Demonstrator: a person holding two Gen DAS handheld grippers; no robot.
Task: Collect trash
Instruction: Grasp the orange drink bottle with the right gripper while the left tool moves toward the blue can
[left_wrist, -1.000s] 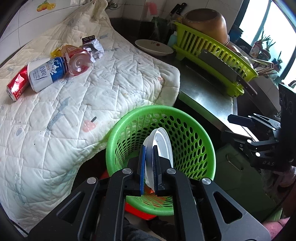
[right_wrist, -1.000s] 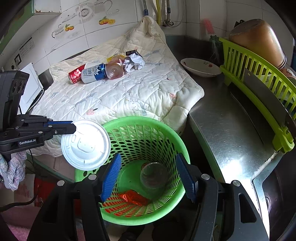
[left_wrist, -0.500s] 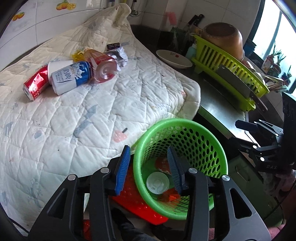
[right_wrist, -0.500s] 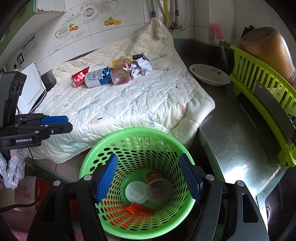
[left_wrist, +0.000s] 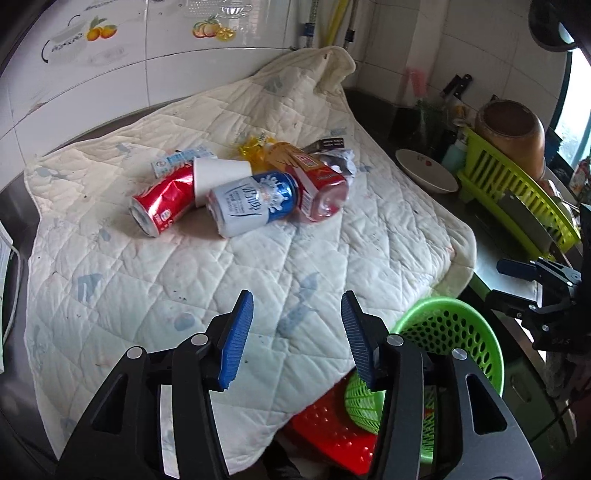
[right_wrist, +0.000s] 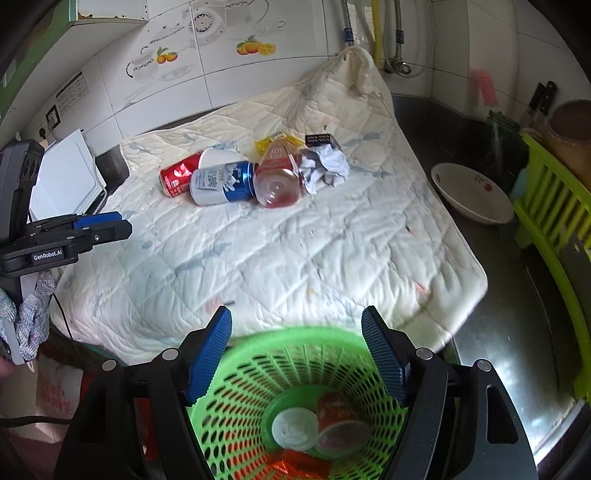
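Trash lies in a heap on the white quilted mat (left_wrist: 258, 266): a crushed red can (left_wrist: 162, 205), a white paper cup (left_wrist: 218, 173), a blue-and-white can (left_wrist: 255, 205), a clear red-labelled bottle (left_wrist: 321, 188) and crumpled paper (right_wrist: 325, 170). My left gripper (left_wrist: 295, 332) hovers over the mat's near part with its jaws opening and nothing between them. Over the green basket (right_wrist: 295, 354) my right gripper (right_wrist: 295, 354) is also opening, empty. Inside the basket lie a white lid (right_wrist: 293, 430), a plastic cup (right_wrist: 341, 424) and an orange wrapper (right_wrist: 303, 465).
A white bowl (right_wrist: 469, 195) sits on the dark steel counter right of the mat. A lime dish rack (left_wrist: 517, 199) with a brown pot (left_wrist: 509, 129) stands at the far right. A red basket (left_wrist: 332, 424) lies under the green one. Tiled wall behind.
My left gripper let the white lid fall into the basket, opened, and swung left over the mat. My right gripper widened and drew back from the basket toward the mat.
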